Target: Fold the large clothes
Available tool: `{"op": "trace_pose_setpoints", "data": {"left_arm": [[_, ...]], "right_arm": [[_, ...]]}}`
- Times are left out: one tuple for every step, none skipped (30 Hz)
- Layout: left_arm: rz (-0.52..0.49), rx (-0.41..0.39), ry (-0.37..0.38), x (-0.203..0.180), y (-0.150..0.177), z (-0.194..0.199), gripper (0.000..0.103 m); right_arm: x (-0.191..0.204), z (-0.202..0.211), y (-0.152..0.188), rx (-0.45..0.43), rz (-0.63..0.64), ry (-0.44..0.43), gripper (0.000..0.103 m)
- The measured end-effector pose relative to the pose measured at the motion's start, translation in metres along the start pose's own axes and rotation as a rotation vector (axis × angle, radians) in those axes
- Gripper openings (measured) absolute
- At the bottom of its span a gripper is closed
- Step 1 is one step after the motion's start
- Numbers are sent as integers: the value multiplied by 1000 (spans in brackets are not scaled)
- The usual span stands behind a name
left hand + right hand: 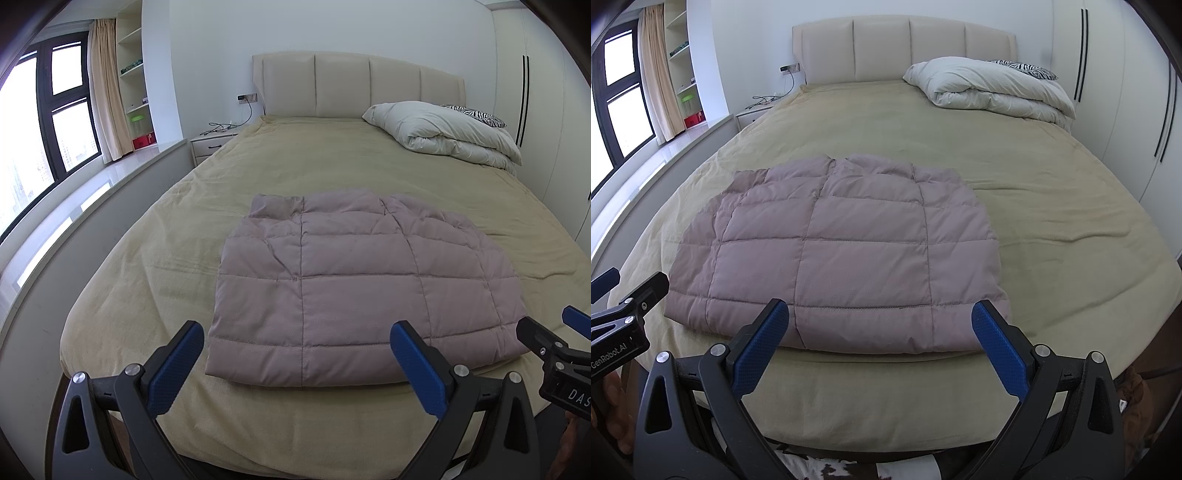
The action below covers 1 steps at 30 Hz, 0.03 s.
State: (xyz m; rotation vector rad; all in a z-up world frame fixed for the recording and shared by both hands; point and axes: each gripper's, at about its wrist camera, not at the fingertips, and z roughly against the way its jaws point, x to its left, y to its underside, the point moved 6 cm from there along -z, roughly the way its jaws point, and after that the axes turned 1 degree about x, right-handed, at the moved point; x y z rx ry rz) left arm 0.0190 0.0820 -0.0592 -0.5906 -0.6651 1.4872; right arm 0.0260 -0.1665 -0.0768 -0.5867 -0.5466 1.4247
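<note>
A folded, quilted mauve jacket (354, 291) lies flat on the beige bed (184, 229), its near edge close to the foot of the mattress and its far edge about halfway up. Bare bedspread lies open on both sides of it and beyond, up to a folded white duvet (443, 133) by the headboard (354, 85). The left gripper (295, 365) hangs just before the jacket's near edge, fingers spread wide and holding nothing. The right gripper (881, 345) sits beside it, fingers equally wide and empty. Its body reads "DAS" in the left view; the left gripper's body reads "GenRobot.AI" in the right view.
</note>
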Motion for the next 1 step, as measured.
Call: {"op": "trace_pose_setpoints", "data": {"left_arm": [[0,2,2,0,1,0,103]], "right_arm": [[1,0,1,1,-1,-1,101]]}}
